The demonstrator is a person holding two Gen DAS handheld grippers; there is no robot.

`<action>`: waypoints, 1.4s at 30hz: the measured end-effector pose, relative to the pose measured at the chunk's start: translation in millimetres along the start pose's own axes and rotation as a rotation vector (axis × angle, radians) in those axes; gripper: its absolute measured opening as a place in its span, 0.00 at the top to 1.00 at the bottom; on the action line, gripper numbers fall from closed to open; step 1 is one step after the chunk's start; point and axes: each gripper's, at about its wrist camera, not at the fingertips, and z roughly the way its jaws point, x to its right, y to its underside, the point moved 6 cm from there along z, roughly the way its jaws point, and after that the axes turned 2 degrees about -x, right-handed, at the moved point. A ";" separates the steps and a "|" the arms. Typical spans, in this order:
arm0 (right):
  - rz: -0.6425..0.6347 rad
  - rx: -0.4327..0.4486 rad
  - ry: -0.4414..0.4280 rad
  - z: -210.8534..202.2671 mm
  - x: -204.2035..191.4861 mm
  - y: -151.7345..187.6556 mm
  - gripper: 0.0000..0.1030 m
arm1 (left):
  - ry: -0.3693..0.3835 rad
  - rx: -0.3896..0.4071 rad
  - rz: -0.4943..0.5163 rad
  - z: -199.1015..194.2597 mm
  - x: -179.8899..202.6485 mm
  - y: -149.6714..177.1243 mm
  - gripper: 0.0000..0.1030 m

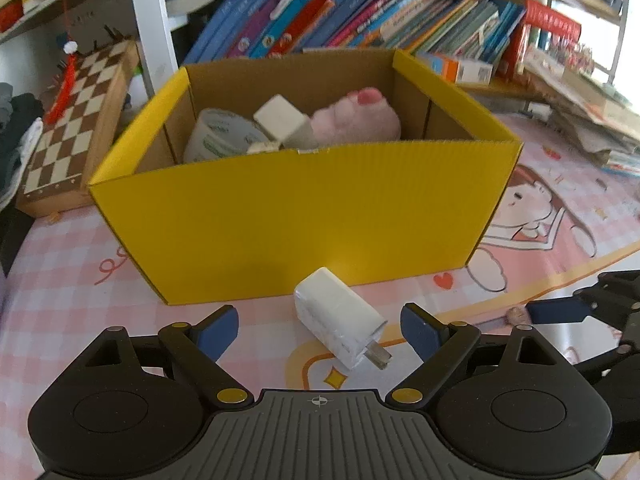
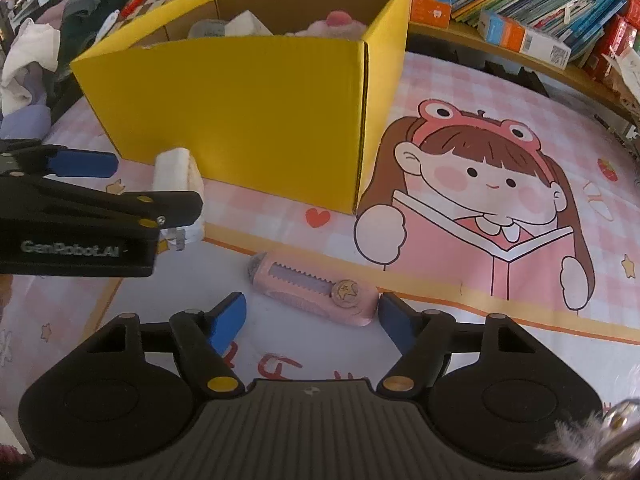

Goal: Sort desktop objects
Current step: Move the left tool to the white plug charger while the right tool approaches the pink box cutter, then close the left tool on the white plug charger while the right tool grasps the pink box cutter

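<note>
Only the right view shows the pink utility knife [image 2: 314, 290] before the right claw [image 2: 312, 326], spread apart; the left claw [image 1: 320, 334], also apart, flanks a white charger [image 1: 340, 318] on the pink cartoon surface [image 2: 500, 92] below bookshelves [image 1: 360, 12].

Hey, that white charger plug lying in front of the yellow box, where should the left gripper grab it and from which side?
Grip the white charger across its blocky body, not the metal prongs pointing toward the camera. It lies on its side on the mat between the open left gripper fingers, so probably push straight forward and close on the two flat side faces; the yellow box blocks the far side.
</note>
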 end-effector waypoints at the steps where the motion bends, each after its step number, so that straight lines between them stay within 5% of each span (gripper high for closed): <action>1: -0.008 0.002 0.002 0.7 -0.1 -0.8 0.31 | 0.001 -0.006 -0.003 2.8 -0.1 -0.1 0.15; 6: -0.048 0.020 0.018 2.5 -0.7 -3.9 0.44 | 0.013 -0.032 -0.015 10.5 -1.5 1.7 0.23; 11: -0.067 0.035 0.013 1.4 -0.9 -4.9 0.62 | 0.031 -0.058 -0.026 16.1 -2.8 4.6 0.61; 17: -0.075 0.039 0.003 0.0 -1.9 -4.5 0.75 | 0.028 -0.061 -0.040 12.4 -8.7 10.3 0.72; 25: -0.092 0.048 -0.020 -8.1 -11.2 -2.6 0.77 | 0.007 -0.059 -0.079 -4.1 -28.3 23.3 0.73; 42: -0.087 0.011 -0.042 -9.1 -22.9 7.9 0.77 | 0.018 -0.075 0.004 -22.6 -14.5 47.4 0.73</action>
